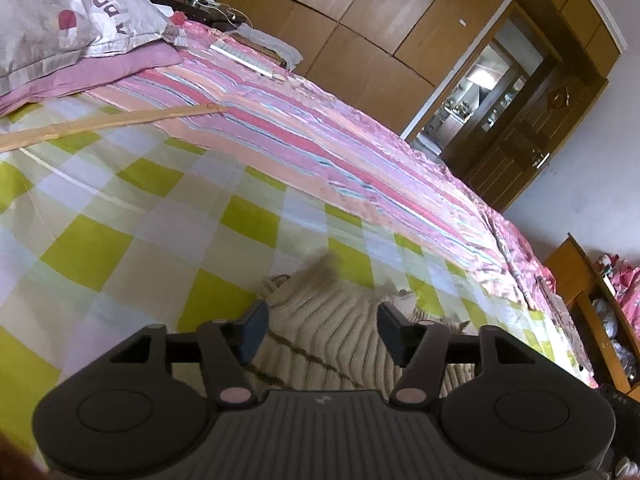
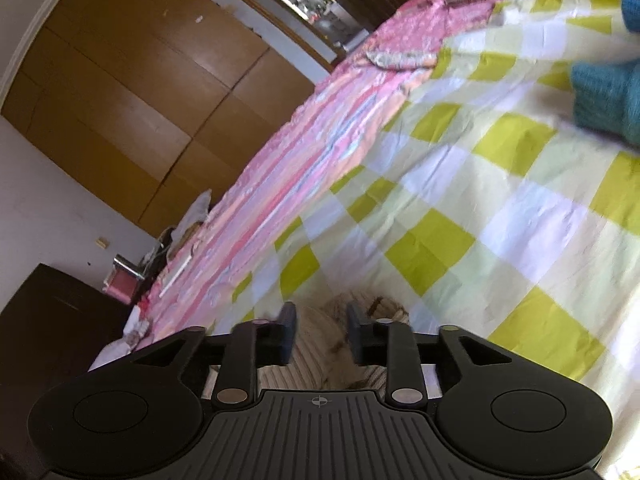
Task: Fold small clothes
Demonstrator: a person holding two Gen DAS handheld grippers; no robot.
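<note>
A beige ribbed knit garment [image 1: 320, 344] with thin brown lines lies on the green-and-white checked sheet [image 1: 140, 216] close under both grippers. My left gripper [image 1: 324, 322] is open, its jaws standing wide apart over the knit, and neither pad presses on it. In the right wrist view the same beige garment [image 2: 320, 344] shows between and below the fingers of my right gripper [image 2: 322, 330]. That gripper is open with a narrower gap, and the cloth lies loose under it. A teal knit garment [image 2: 604, 96] lies on the checked sheet [image 2: 480, 220] at the far right.
A pink striped blanket [image 1: 320, 120] covers the bed's far side beside a wooden wardrobe [image 1: 360, 20]. A printed pillow [image 1: 72, 28] lies at the head. A long wooden stick [image 1: 100, 126] rests across the bed. A wooden shelf [image 1: 592, 300] stands beyond the foot.
</note>
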